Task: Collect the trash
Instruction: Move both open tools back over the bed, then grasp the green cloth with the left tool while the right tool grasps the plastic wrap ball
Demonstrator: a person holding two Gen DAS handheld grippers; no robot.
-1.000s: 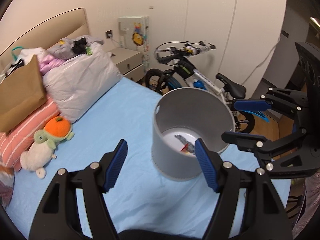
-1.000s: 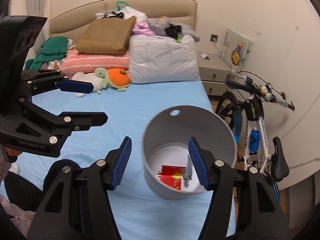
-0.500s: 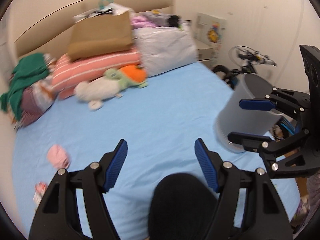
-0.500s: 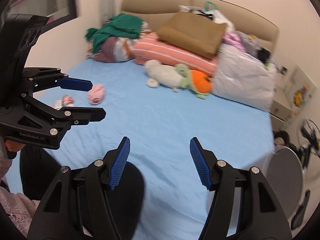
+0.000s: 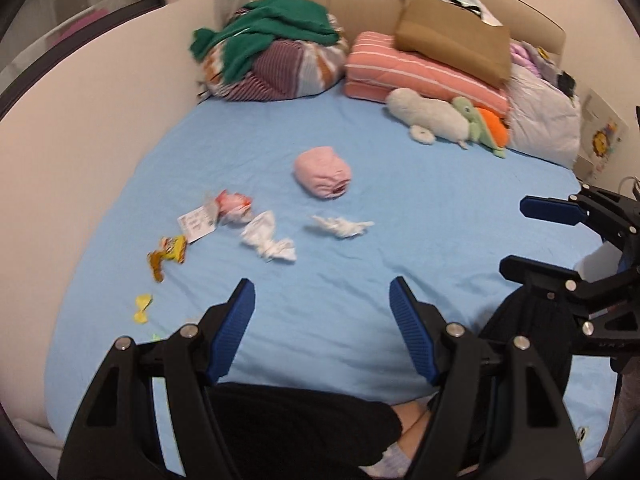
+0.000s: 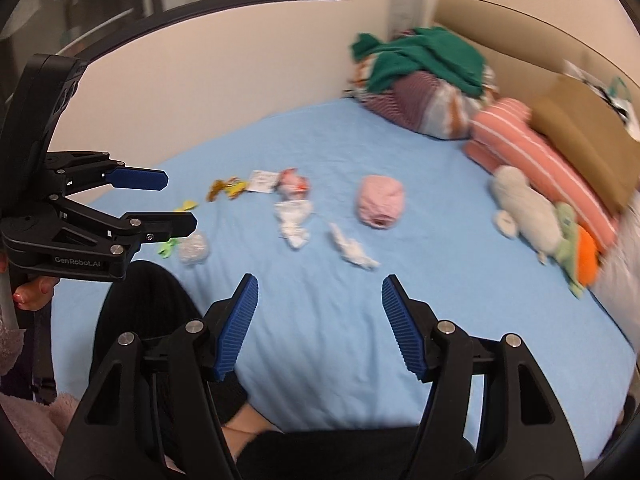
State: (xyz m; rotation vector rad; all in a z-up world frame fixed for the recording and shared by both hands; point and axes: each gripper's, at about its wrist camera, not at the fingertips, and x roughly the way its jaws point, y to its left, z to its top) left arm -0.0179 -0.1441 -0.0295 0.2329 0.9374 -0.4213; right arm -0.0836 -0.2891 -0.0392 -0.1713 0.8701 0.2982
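Trash lies scattered on the blue bed sheet: two crumpled white tissues, a red-white wrapper, a white slip, a yellow-orange wrapper and yellow scraps. In the right wrist view the tissues and a clear crumpled ball show too. My left gripper is open and empty, short of the trash. My right gripper is open and empty, near the bed's front. The bin is out of view.
A rolled pink cloth lies mid-bed. Pillows, a green garment, a brown paper bag and plush toys sit at the headboard. The wall runs along the left. The person's black-clad legs rest at the front.
Both grippers have swung left, away from the grey bin with trash in it, across the bed to the scattered trash. Both stayed open.
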